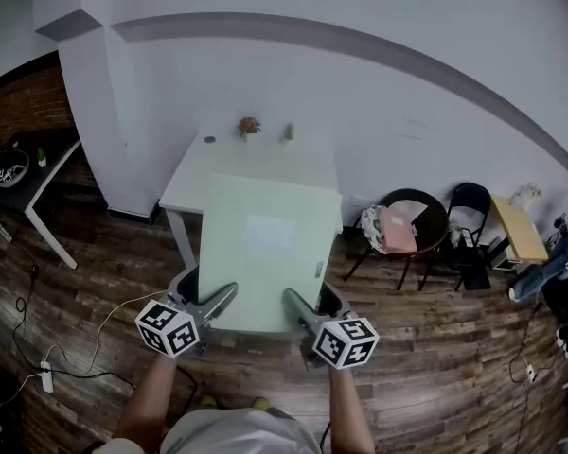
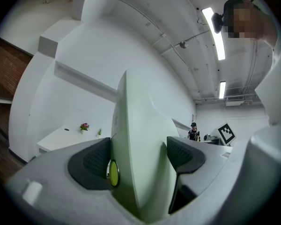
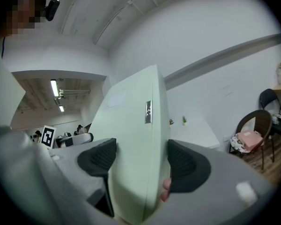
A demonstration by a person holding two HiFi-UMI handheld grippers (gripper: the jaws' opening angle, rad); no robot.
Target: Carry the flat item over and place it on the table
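Both grippers are clamped on the near edge of the pale green flat panel. The left gripper has its near-left corner and the right gripper its near-right, pads pressed on both faces. The panel's up in the air over the wood floor, its far edge reaching the white table, where a little flower pot sits at the back.

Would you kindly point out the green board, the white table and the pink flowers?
green board (image 1: 265, 282), head view, its top face
white table (image 1: 246, 159), head view, bare tabletop
pink flowers (image 1: 249, 124), head view, the blossoms
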